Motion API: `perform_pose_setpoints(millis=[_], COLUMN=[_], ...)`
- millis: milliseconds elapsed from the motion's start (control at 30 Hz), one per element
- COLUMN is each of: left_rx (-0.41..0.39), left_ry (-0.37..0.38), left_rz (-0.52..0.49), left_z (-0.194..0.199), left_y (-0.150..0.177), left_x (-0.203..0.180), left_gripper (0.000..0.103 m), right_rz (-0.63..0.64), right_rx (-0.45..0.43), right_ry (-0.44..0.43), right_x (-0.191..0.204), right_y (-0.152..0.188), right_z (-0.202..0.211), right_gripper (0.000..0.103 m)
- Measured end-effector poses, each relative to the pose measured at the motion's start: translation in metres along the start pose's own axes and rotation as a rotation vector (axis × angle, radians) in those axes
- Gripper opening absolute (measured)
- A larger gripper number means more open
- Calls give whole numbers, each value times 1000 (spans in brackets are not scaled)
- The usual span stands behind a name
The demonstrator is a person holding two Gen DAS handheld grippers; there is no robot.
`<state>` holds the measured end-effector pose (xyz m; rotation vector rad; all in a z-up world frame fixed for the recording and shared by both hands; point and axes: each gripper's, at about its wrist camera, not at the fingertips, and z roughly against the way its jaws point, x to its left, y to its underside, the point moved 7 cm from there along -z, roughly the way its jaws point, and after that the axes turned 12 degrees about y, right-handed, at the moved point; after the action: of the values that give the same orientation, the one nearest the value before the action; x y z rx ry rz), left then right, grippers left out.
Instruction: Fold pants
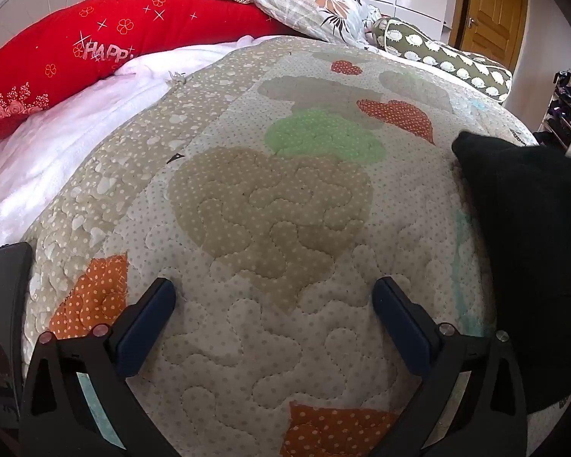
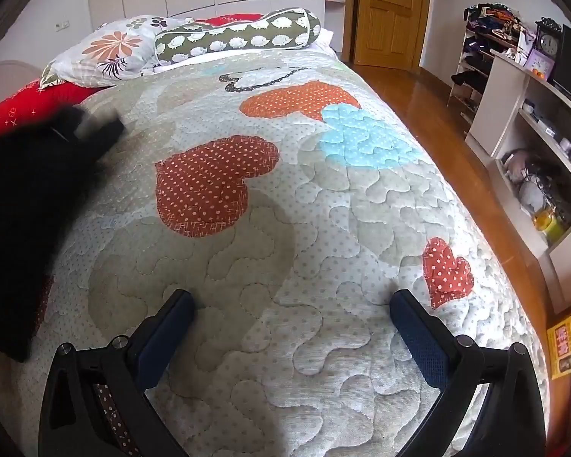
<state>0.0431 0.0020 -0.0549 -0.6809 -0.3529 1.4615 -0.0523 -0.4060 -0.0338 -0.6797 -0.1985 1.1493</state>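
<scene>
Both grippers, left gripper (image 1: 274, 297) and right gripper (image 2: 291, 308), hover with jaws spread wide and empty over the quilt (image 2: 285, 228); black pants (image 1: 525, 236) lie between them.

The black pants (image 1: 529, 236) run off the side of both pictures, and their far end looks blurry from the right wrist.
</scene>
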Motion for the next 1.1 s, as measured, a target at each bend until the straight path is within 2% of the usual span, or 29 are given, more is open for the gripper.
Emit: perform_pose_setpoints(millis=[1100], left_rx=[2], left_ry=[-5], left_rz=[-3], left_z=[4], left_y=[-4], left_x=[1], left_gripper=[103], right_rz=[-7], right_rx=[-3], right_ry=[5], right_x=[9], right_y=[0], right_z=[1], right_gripper=[103])
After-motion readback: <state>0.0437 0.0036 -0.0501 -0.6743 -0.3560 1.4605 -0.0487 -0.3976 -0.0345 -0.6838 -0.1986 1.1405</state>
